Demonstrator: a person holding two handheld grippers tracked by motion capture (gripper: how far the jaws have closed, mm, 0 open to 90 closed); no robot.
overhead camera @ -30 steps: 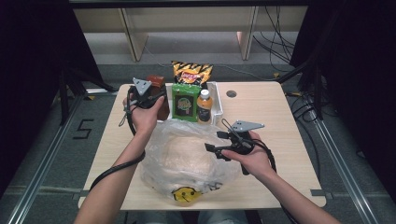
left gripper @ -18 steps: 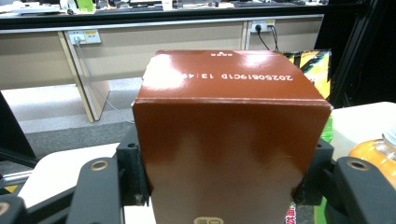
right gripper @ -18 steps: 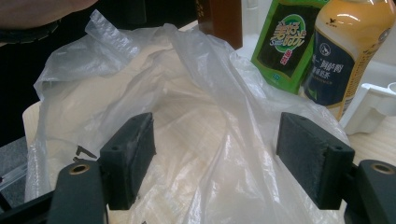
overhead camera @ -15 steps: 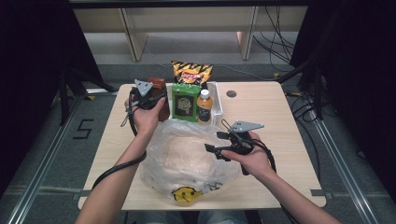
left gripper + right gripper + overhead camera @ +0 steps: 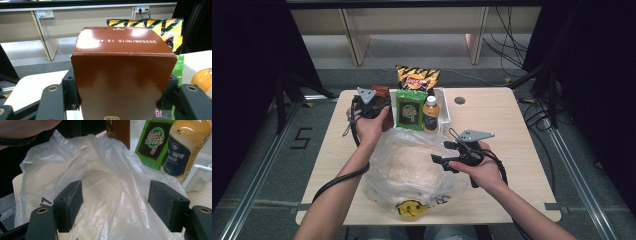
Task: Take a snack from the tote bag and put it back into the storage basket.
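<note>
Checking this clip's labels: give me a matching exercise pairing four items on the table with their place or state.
1 brown box
2 plastic bag
3 orange bottle
4 chip bag

a standing in the white tray
b clamped in the left gripper
c behind the tray, at the far table edge
d lying in front of the right gripper's open jaws

1-b, 2-d, 3-a, 4-c

- Table (image 5: 517,130): bears all items listed.
- Tray (image 5: 446,116): far middle of the table; holds the pouch (image 5: 410,109) and, just to its right, the upright bottle (image 5: 430,114).
- Crisp bag (image 5: 417,78): upright behind the pouch.
- Carton (image 5: 120,75): left of the pouch, between the left gripper's (image 5: 120,100) jaws.
- Plastic bag (image 5: 412,170): near middle of the table, in front of the tray; right gripper (image 5: 116,206) at its right edge, bag film between the jaws.
</note>
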